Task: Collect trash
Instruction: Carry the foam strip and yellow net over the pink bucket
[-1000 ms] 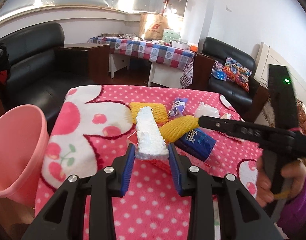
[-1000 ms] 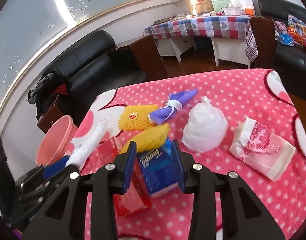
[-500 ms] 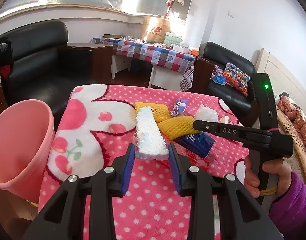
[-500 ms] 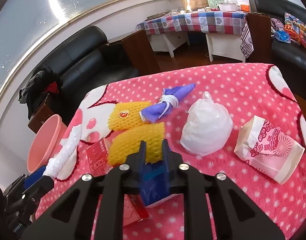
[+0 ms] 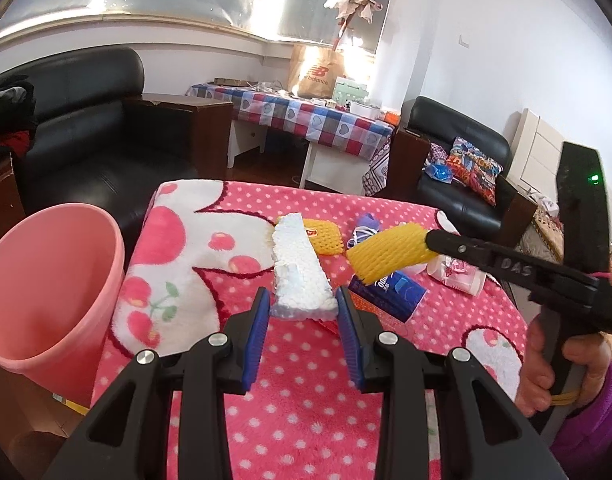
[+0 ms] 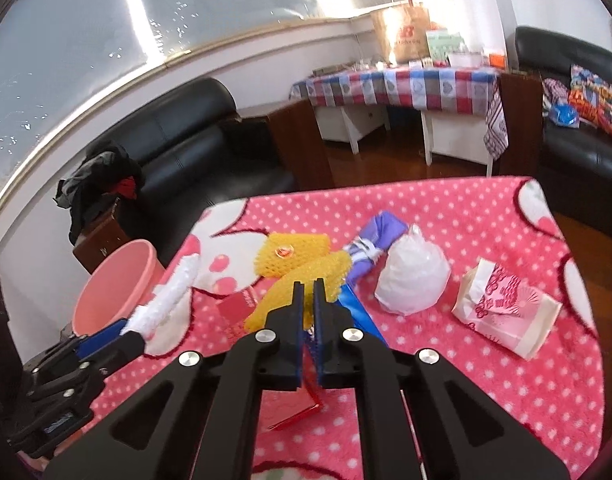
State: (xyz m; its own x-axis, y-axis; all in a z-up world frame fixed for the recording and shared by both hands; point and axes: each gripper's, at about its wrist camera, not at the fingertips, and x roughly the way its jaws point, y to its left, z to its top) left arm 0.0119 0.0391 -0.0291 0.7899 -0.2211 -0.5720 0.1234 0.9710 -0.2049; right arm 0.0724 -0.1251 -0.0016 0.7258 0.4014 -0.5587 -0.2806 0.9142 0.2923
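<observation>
Currently both loaded: left hand-held gripper clamped on near end of white foam strip, right hand-held gripper pinched shut on yellow foam net, lifted clear of worktop. Pink bin off worktop's left edge.

Risks:
- Foam strip held by one end only, long overhang; could pivot or slip out on swing toward bin.
- Net soft, compressible, gripped at one end; could pull free.
- Both loads heading same way; could collide over bin rim.
- Red packet and blue tissue pack close under net; could snag.

Readable: "DAS" on right hand-held gripper, "new balance" on paper bag. Tissue pack lettering too blurred.
</observation>
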